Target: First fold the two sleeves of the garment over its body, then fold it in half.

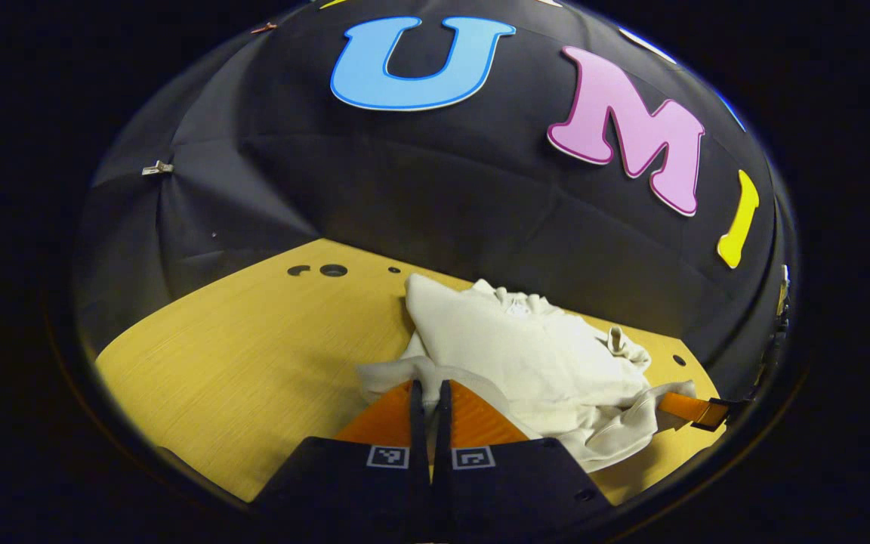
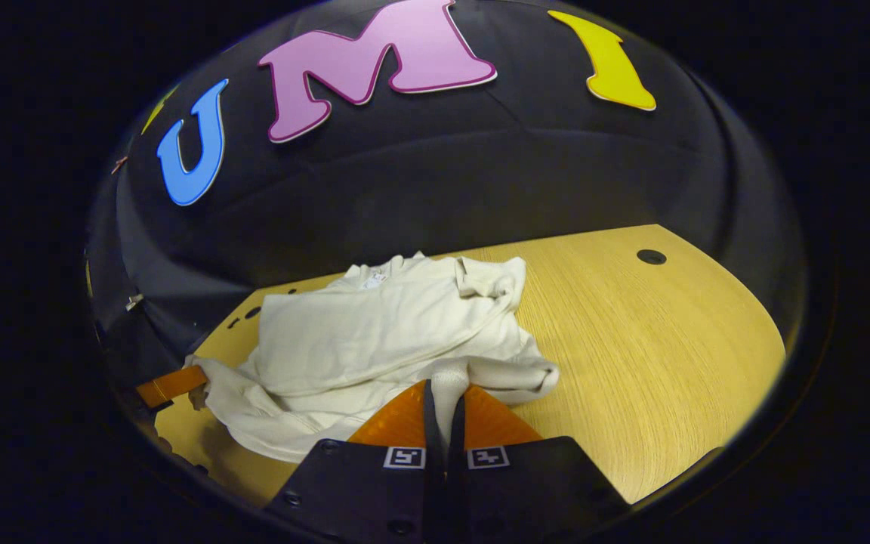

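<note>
Left claw [image 1: 429,387]: clamped on garment [image 1: 526,355] hem, 6 o'clock. Right claw [image 2: 445,389]: clamped on hem likewise. Garment: bunched on counter [image 2: 631,340], centre. Risk: thin pinch slipping mid-fold; folded sleeves spilling

Soft matt cloth garment [image 2: 374,332] (thick, knit-like) lies on a smooth wood-grain table [image 2: 631,340].

We look low and close across the bench [image 1: 239,355] in both views, toward the booth wall. The left gripper view faces the garment [image 1: 526,355] from its left end, the right gripper view from its right end [image 2: 374,332]. Both share the garment, bench top and wall.
</note>
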